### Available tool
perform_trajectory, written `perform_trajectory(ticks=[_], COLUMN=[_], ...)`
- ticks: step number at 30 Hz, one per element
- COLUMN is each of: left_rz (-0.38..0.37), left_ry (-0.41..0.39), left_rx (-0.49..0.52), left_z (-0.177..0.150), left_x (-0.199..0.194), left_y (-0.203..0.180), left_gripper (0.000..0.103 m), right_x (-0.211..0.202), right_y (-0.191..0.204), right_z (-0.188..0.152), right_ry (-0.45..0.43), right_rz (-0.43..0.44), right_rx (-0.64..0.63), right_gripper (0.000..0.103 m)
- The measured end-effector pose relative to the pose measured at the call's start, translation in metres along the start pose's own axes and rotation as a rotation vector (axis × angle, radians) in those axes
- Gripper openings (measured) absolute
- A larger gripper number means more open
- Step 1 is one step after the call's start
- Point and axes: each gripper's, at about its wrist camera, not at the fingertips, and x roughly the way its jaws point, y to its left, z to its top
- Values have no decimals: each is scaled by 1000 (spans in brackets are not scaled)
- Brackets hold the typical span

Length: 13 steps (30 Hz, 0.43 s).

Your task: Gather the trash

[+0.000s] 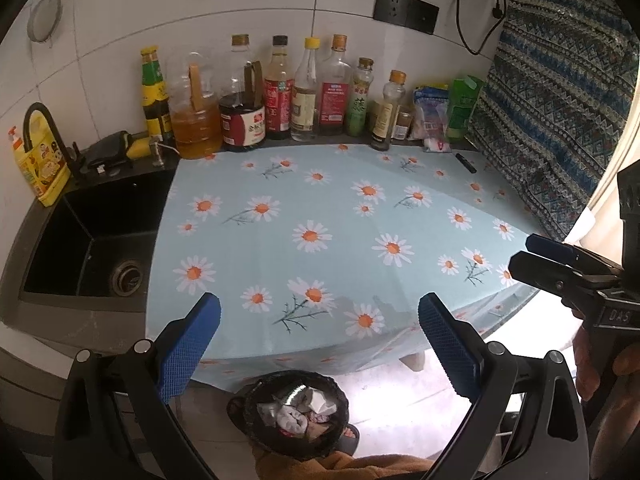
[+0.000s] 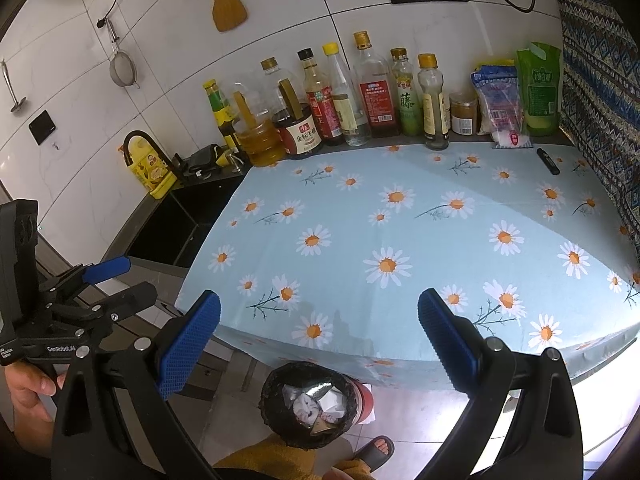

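Observation:
A black-lined trash bin stands on the floor below the counter's front edge, holding crumpled white paper and wrappers; it also shows in the right wrist view. My left gripper is open and empty, held above the bin at the counter's front edge. My right gripper is open and empty in the same spot; it also shows at the right in the left wrist view. The left gripper shows at the left in the right wrist view. A small black object lies on the daisy tablecloth at the far right.
A row of sauce bottles and packets lines the back wall. A black sink with a tap sits to the left. Patterned fabric hangs at the right. A person's sandalled foot is beside the bin.

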Motion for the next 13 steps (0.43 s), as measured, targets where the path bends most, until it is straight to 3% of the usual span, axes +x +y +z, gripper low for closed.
perform_trajectory(ticks=[13], left_rz=[-14], left_ry=[12], left_rx=[6], left_z=[0], left_x=[2], left_y=[-5], left_gripper=[96], right_x=[0], right_y=[3], right_z=[0], right_ry=[3], right_rz=[-1], right_rx=[5], right_gripper=[98])
